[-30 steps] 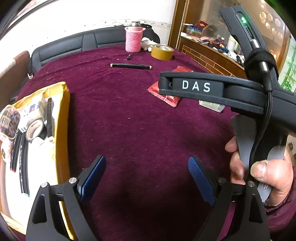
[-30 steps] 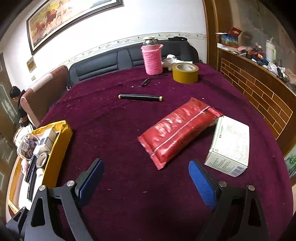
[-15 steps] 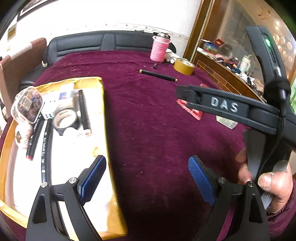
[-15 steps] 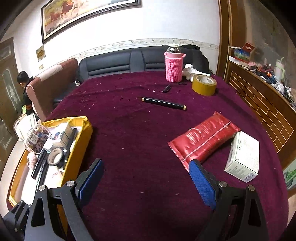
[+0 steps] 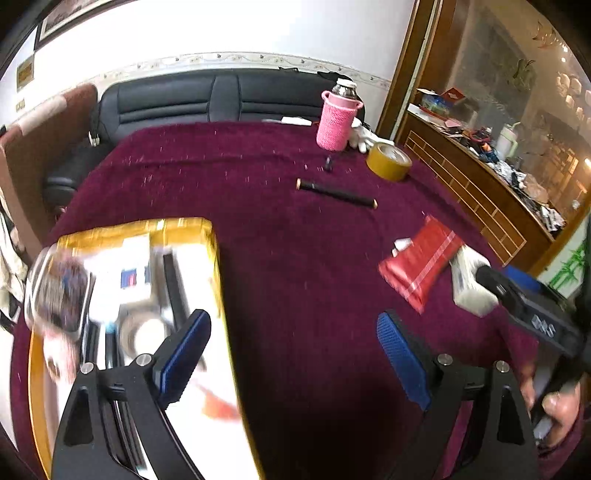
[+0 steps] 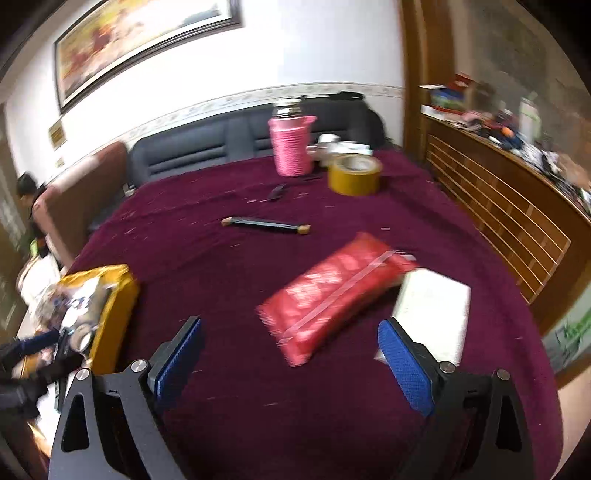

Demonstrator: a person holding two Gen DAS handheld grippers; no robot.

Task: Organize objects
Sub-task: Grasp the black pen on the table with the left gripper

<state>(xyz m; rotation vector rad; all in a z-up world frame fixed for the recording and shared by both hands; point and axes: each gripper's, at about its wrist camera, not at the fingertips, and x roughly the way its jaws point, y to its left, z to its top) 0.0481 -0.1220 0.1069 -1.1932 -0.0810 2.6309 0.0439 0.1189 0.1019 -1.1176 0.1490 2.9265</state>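
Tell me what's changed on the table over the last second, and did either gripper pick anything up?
Nothing was picked up or let go: the left gripper and right gripper are both open and empty. Only the views swung; the left one now takes in more of the yellow box. The red packet, white carton, black pen and tape roll lie where they were.

Both views fisheye, dark vignette in the corners, straight lines bowed near the edges; white wall [image 5: 229,33] overexposed in the left wrist view, detail washed out; yellow box [image 5: 122,295] and its contents smeared by motion blur, white glare across its inside; red packet [image 6: 332,295] and white carton [image 6: 432,306] blurred in the right wrist view; maroon tablecloth [image 5: 295,258] dim, darkening to shadow near the blue gripper pads [image 5: 184,354], which stay sharp.
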